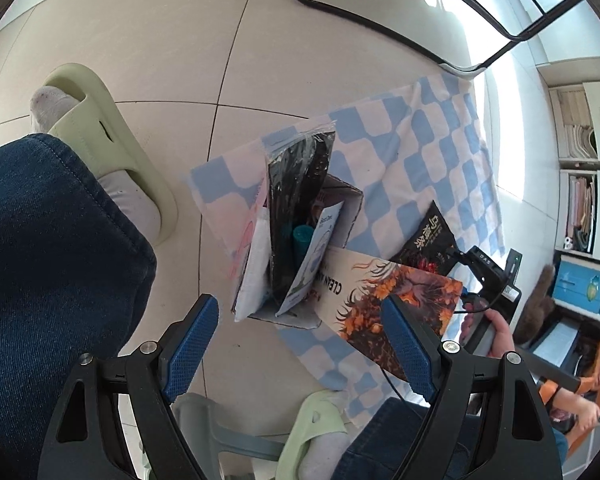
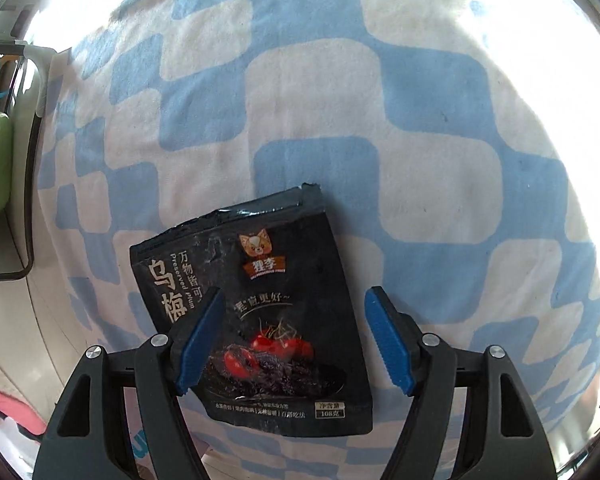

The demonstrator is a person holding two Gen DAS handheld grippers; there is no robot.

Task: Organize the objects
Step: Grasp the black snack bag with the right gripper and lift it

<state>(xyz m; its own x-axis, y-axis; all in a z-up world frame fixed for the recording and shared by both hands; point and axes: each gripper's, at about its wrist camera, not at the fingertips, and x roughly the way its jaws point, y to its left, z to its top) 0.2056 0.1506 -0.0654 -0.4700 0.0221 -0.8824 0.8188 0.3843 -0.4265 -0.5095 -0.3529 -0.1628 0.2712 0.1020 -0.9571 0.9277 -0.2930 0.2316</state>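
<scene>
A black preserved-plum pouch lies flat on a blue-and-white checked cloth. My right gripper is open, just above the pouch, with one finger on either side of its lower half. In the left wrist view a cardboard box stands on the cloth, packed with upright packets, a black bag and a teal tube. A booklet with orange flowers leans by the box. The same pouch lies to its right. My left gripper is open and empty, above the floor near the box.
The person's jeans leg and green slipper are on the left. A black chair frame stands on the tiled floor beyond the cloth. Shelves line the right wall. The hand holding the right gripper shows at right.
</scene>
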